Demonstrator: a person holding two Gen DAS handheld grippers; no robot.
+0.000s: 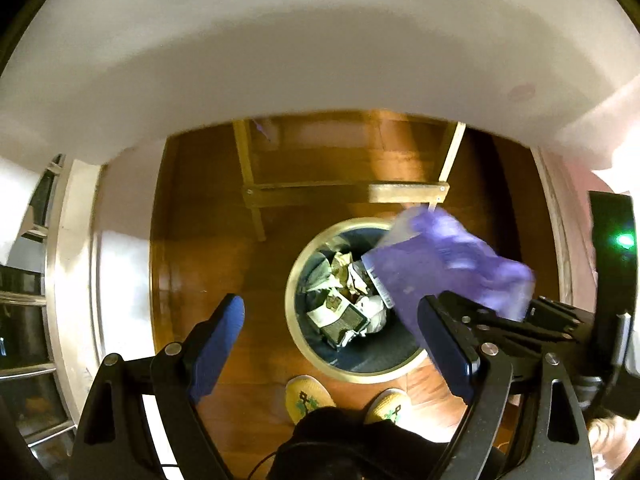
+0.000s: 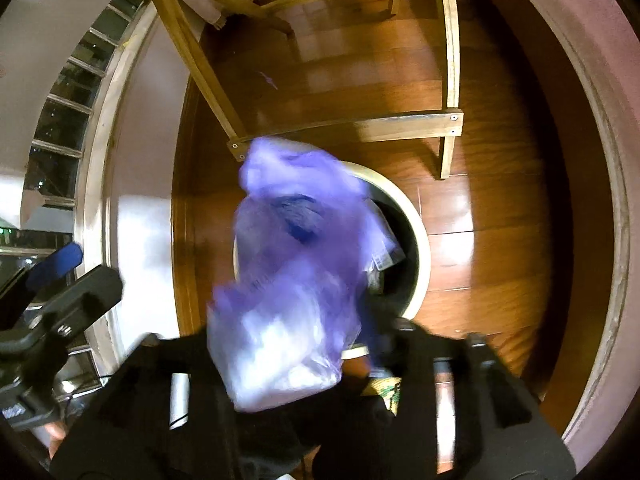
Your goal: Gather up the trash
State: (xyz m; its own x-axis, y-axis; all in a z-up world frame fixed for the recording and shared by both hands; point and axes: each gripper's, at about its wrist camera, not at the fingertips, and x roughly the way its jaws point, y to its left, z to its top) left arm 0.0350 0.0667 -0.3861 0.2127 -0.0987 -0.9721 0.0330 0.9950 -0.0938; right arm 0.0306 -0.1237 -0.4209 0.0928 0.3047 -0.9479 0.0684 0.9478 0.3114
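A translucent purple plastic bag (image 1: 440, 264) hangs, blurred, over the right side of a round bin (image 1: 292, 280) with a cream rim. Crumpled papers (image 1: 344, 300) lie inside the bin. My left gripper (image 1: 336, 336) stands open above the bin's near edge, blue pads wide apart, nothing between them. In the right wrist view the bag (image 2: 288, 272) covers most of the bin (image 2: 420, 240) and hides the fingers of my right gripper (image 2: 292, 344). I cannot tell whether the pads press on the bag.
A wooden furniture frame (image 1: 344, 192) stands just behind the bin on the brown wood floor (image 2: 480, 240). A person's yellow slippers (image 1: 308, 396) are at the bin's near side. A white wall and a window (image 2: 60, 132) are to the left.
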